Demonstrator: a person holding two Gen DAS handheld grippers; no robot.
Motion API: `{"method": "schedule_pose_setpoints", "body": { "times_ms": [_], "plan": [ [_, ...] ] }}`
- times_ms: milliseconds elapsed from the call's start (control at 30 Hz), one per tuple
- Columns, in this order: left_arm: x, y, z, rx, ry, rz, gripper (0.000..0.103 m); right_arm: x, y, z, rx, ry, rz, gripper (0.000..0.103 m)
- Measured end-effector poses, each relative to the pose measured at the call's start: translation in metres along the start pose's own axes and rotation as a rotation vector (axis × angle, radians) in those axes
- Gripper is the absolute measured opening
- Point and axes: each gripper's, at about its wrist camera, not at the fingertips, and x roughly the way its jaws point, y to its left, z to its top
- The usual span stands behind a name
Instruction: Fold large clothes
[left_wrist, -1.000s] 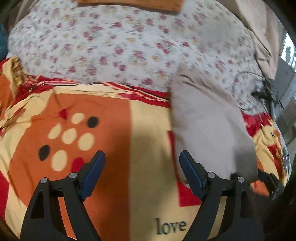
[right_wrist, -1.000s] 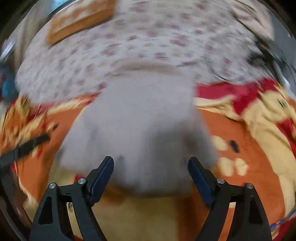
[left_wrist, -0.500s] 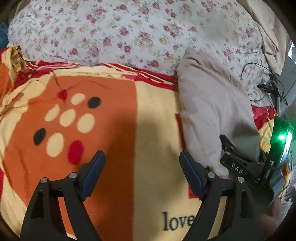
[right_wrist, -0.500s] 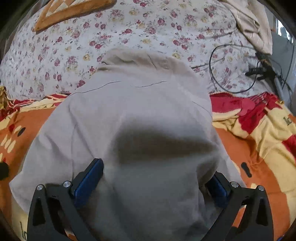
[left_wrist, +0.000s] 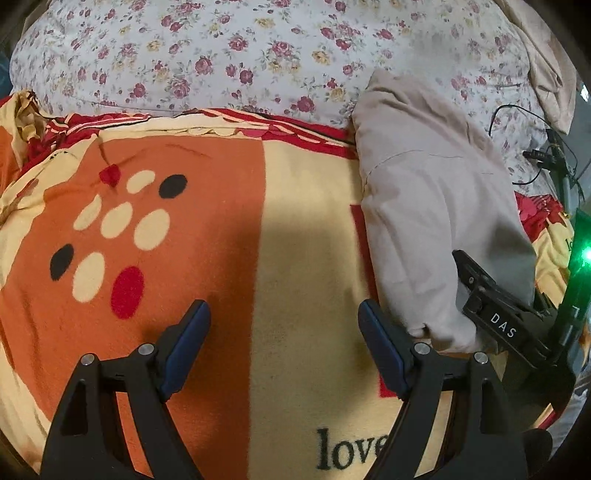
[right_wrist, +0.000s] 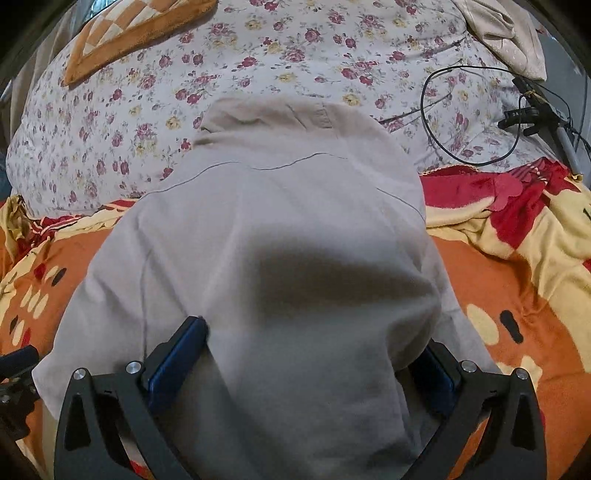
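Both sets of jaws gape wide: the left gripper (left_wrist: 284, 343) holds nothing, the right gripper (right_wrist: 310, 358) straddles the beige cotton garment (right_wrist: 280, 251), which looks mostly folded; perhaps one fold remains.

Right claw (right_wrist: 308, 354) spread wide, beige garment (right_wrist: 280, 236) bunched between

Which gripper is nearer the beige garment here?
Right. The right gripper has the beige garment bunched between its open fingers; the left gripper is open over the blanket, beside the garment's edge.
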Motion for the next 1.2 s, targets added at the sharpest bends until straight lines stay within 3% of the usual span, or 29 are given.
{"method": "schedule_pose_setpoints", "body": {
  "times_ms": [1200],
  "plan": [
    [-0.0042,0.0005,0.0001,0.004,0.01,-0.005,0.082,0.0001,-0.0008,-0.0001,-0.001,0.0,0.002,0.103]
  ]
}}
